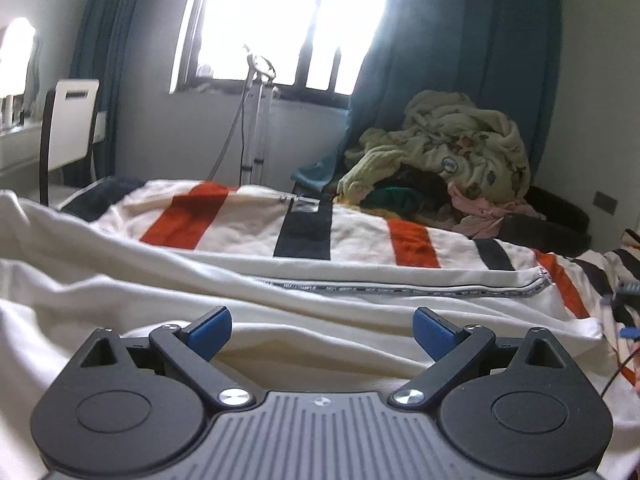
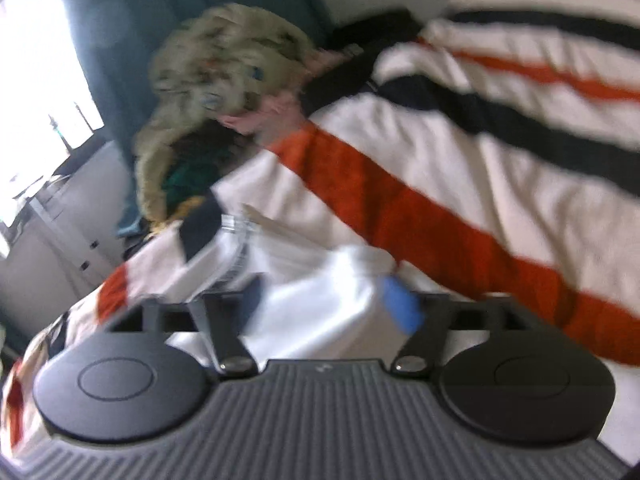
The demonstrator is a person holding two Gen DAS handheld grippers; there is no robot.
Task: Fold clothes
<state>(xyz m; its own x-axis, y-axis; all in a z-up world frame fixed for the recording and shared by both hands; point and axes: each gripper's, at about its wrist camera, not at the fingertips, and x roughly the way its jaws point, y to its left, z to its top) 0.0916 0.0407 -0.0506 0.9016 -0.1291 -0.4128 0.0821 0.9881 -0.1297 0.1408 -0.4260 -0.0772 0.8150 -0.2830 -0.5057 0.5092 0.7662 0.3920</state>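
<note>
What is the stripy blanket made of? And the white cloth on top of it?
The stripy blanket looks like soft fleece or terry: its orange and dark stripes show a fuzzy, matte nap. The white cloth looks like smooth cotton knit, perhaps a shirt: it lies in soft folds with no shine and has a printed tape along one seam. Neither can be told for sure.

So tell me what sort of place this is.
Most likely a bedroom: a bed under a striped blanket, a curtained window, and a heap of unfolded clothes waiting at the far end.
</note>
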